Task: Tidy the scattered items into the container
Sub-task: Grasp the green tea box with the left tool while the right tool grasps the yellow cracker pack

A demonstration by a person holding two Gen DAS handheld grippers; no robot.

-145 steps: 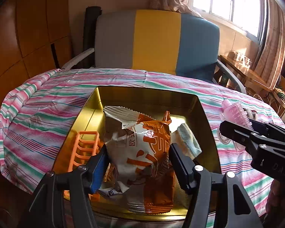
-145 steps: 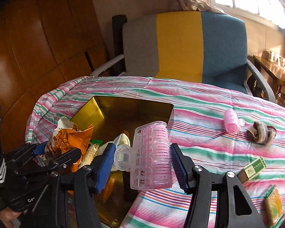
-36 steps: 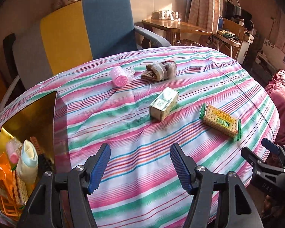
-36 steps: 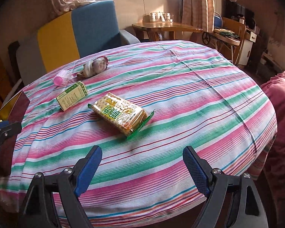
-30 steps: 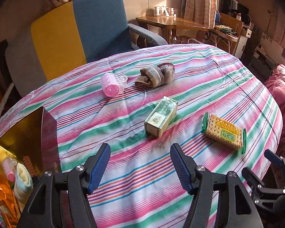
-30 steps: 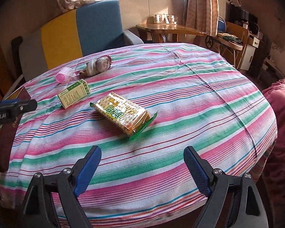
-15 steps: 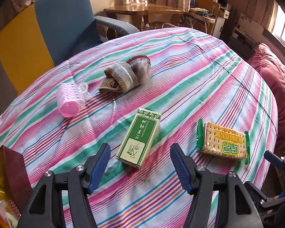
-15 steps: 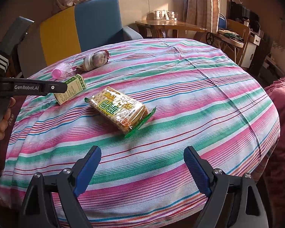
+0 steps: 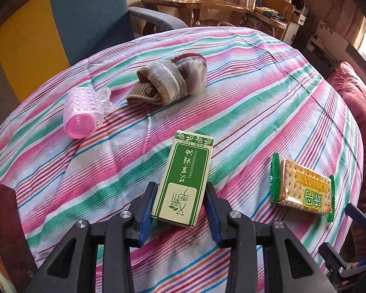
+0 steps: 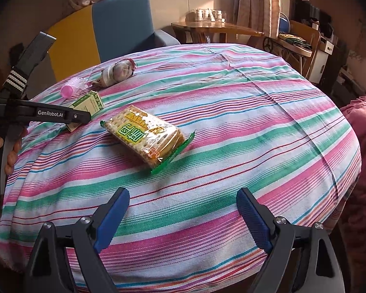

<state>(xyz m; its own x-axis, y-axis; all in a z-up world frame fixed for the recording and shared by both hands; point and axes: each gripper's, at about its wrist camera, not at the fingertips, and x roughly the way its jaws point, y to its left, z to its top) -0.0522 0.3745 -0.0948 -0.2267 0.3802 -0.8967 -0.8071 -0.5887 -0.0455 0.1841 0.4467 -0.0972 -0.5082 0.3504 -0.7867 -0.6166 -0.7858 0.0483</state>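
1. Since half a second ago your left gripper (image 9: 180,210) has narrowed onto the green box (image 9: 183,180); its blue pads flank the near end, contact unclear.
2. Your right gripper (image 10: 183,217) hangs spread wide, holding nothing, the cracker packet (image 10: 146,134) well ahead of it.
3. Farther off on the striped cloth (image 9: 256,102) lie the pink roller (image 9: 81,112) and rolled sock (image 9: 170,81).

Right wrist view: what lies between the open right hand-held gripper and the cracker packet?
Only bare striped tablecloth separates the right hand-held gripper from the cracker packet.
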